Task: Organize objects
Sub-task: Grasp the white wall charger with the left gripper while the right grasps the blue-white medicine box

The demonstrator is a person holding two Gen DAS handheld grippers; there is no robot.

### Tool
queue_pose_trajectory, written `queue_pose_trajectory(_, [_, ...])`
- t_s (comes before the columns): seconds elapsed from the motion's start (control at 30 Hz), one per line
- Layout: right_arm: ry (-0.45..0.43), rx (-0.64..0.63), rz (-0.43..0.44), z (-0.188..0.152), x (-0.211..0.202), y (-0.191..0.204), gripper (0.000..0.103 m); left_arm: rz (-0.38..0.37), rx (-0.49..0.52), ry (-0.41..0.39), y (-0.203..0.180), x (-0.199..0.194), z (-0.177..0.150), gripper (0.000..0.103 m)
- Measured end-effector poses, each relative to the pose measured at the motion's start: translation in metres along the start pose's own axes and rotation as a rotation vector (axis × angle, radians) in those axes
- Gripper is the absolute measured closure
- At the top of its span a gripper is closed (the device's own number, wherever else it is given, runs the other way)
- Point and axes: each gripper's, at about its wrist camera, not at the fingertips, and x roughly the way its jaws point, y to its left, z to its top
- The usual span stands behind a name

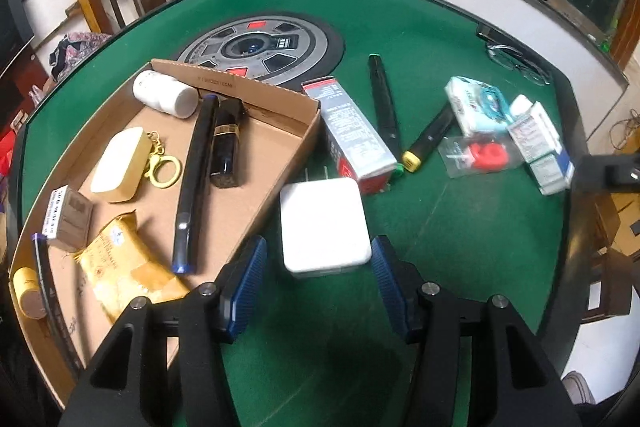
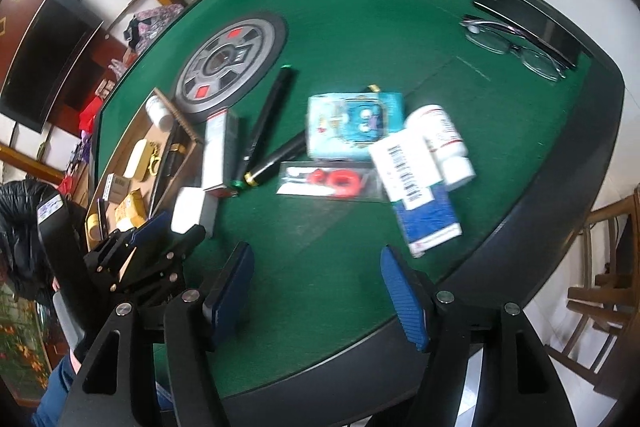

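Note:
A shallow cardboard tray (image 1: 280, 95) at the left holds a white bottle (image 1: 166, 93), black pens, a cream case with a gold key clasp (image 1: 120, 163), a small box and a yellow packet. A white charger (image 1: 324, 223) lies on the green table beside the tray. It sits between the blue pads of my left gripper (image 1: 320, 247), with a thin gap on each side. That left gripper (image 2: 172, 227) also shows in the right wrist view. My right gripper (image 2: 316, 255) hangs open over bare felt near the table's front edge, nothing between its fingers.
Loose items on the felt: a red-and-silver box (image 1: 352, 131), two dark pens, a light-blue packet (image 2: 354, 125), a red ring in a clear bag (image 2: 332, 181), a white bottle (image 2: 444, 143), a blue-and-white box (image 2: 424, 211). Glasses (image 2: 512, 43) lie far right. A grey round hub (image 1: 260, 47) sits mid-table.

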Motion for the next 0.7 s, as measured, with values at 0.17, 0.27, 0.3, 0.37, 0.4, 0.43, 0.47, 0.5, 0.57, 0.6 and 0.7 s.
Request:
queue_pose_trajectory(0.17, [-0.01, 0.026, -0.017, 0.004, -0.005, -0.022, 0.031, 0.023, 0.004, 0.041, -0.01, 0.025, 0.015, 0.048])
queue_pose_trajectory(0.27, [-0.014, 0.06, -0.031, 0.01, -0.007, -0.039, 0.031, 0.039, 0.017, 0.014, -0.017, 0.029, 0.02, 0.049])
queue_pose_trajectory(0.3, [-0.021, 0.073, -0.041, 0.013, -0.008, -0.047, 0.031, 0.038, 0.009, 0.001, -0.017, 0.03, 0.021, 0.057])
queue_pose_trajectory(0.37, [-0.025, 0.077, -0.071, 0.02, -0.007, -0.058, 0.03, 0.027, -0.008, 0.002, -0.015, 0.029, 0.021, 0.059])
queue_pose_trajectory(0.4, [-0.024, 0.072, -0.08, 0.022, -0.005, -0.059, 0.03, 0.028, -0.01, 0.006, -0.015, 0.029, 0.019, 0.059])
queue_pose_trajectory(0.43, [-0.023, 0.062, -0.09, 0.025, -0.004, -0.06, 0.03, 0.025, -0.024, 0.009, -0.014, 0.027, 0.017, 0.059])
queue_pose_trajectory(0.47, [-0.022, 0.04, -0.095, 0.027, -0.002, -0.06, 0.027, 0.024, -0.032, 0.009, -0.014, 0.026, 0.015, 0.059])
queue_pose_trajectory(0.5, [-0.018, 0.024, -0.093, 0.029, 0.0, -0.059, 0.027, 0.027, -0.03, 0.008, -0.016, 0.025, 0.013, 0.059])
queue_pose_trajectory(0.57, [-0.013, -0.022, -0.098, 0.028, 0.005, -0.053, 0.026, 0.033, -0.031, 0.008, -0.019, 0.023, 0.008, 0.059])
queue_pose_trajectory(0.6, [-0.018, -0.042, -0.108, 0.027, 0.007, -0.05, 0.026, 0.034, -0.036, 0.01, -0.02, 0.021, 0.006, 0.059])
queue_pose_trajectory(0.7, [-0.008, -0.117, -0.152, 0.021, 0.02, -0.04, 0.037, 0.035, -0.042, 0.019, -0.023, 0.018, 0.0, 0.059])
